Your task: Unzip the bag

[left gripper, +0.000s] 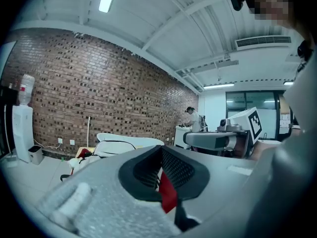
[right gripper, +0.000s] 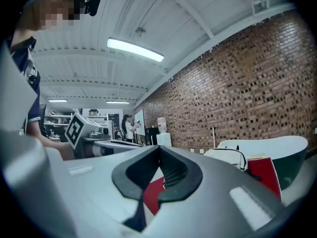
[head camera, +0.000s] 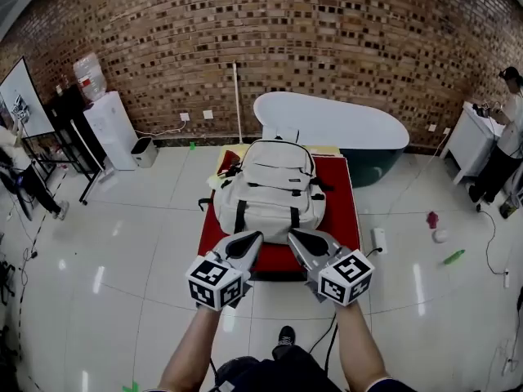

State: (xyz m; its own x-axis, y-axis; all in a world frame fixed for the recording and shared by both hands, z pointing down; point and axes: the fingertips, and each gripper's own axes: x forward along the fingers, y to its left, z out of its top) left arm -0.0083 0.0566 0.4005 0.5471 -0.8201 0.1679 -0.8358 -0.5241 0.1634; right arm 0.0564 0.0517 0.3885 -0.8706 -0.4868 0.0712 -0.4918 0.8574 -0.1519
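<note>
We hold both grippers side by side at the near edge of the red table [head camera: 350,211], each pointing towards 12 o'clock. The left gripper [head camera: 248,243] has its jaws pressed together with nothing between them, and the right gripper [head camera: 304,245] is closed and empty as well. Neither touches the bag.

The white backpack [head camera: 270,188] lies on the table straight ahead at 12 o'clock, just beyond both jaw tips. It has dark straps down its front, and its zips look closed as far as we can see.

Behind it, at about 1 o'clock, stands a bathtub [head camera: 335,122] against the brick wall [head camera: 327,31]. A water dispenser [head camera: 110,129] stands at 10 o'clock, and a person [head camera: 508,133] works at 2 o'clock.
</note>
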